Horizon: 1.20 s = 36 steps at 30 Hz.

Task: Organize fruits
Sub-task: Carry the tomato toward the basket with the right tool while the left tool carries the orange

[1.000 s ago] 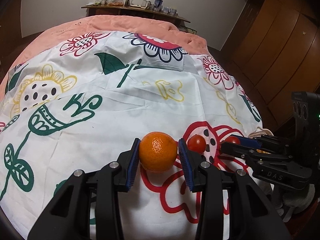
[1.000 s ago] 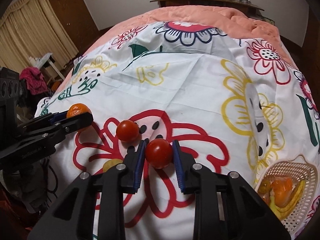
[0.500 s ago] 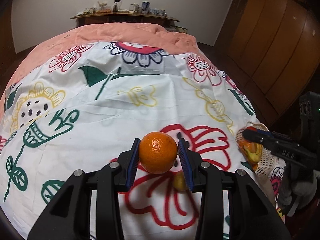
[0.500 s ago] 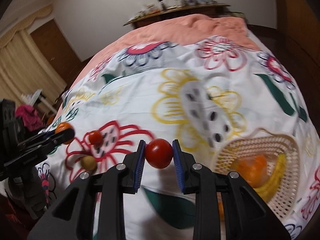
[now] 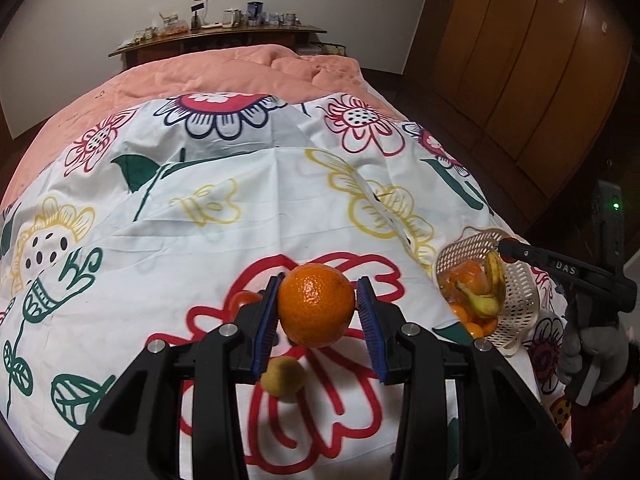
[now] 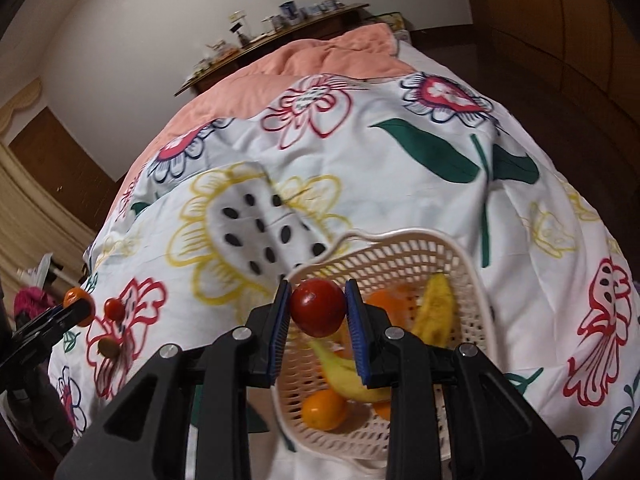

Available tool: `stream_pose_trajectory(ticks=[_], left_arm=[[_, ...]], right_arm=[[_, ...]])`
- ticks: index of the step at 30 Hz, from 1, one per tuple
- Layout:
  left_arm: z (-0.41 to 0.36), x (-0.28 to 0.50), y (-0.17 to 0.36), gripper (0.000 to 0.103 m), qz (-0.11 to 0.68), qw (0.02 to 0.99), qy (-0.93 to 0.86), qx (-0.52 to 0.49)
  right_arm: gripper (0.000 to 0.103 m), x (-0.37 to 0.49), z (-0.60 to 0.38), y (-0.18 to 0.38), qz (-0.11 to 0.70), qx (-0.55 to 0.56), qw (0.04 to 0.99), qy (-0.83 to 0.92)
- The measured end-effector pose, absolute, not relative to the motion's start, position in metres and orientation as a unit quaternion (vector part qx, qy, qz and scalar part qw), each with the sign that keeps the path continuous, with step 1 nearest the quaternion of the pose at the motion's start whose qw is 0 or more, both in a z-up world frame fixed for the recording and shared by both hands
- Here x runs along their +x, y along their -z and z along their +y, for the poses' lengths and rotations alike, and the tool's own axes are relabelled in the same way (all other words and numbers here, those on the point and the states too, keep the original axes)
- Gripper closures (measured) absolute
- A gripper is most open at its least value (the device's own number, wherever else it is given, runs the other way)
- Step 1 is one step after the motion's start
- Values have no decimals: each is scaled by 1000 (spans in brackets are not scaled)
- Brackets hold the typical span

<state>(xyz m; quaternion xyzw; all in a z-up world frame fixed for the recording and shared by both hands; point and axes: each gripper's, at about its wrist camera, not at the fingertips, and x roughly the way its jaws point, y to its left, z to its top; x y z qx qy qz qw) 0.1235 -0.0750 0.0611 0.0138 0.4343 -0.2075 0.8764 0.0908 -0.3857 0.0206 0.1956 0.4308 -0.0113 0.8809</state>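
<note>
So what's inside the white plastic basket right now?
The white plastic basket holds yellow bananas and several oranges. The right gripper, shut on a red tomato, covers part of the inside.

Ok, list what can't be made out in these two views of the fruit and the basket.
- Left wrist view: the tomato left on the cloth is half hidden behind the left tool holding the orange.
- Right wrist view: the basket bottom and its fruit count are covered by the right tool and its tomato.
- Both views: items on the far shelf are too small to identify.
</note>
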Motion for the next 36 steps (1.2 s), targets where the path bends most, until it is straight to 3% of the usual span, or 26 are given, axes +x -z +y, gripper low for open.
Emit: stream_pose_trajectory(ticks=[13,23,36], left_arm=[[-107,120,-57,63,442,866,230,41],[-125,121,-54,63,447,861,237,56],[-170,124,-62,63,439,855,266,67]], right_arm=[[74,107,-416,10,443,213,870,47],[62,97,-432,12,413,248,874,59],[54,71,-437,6,348,289,889,70]])
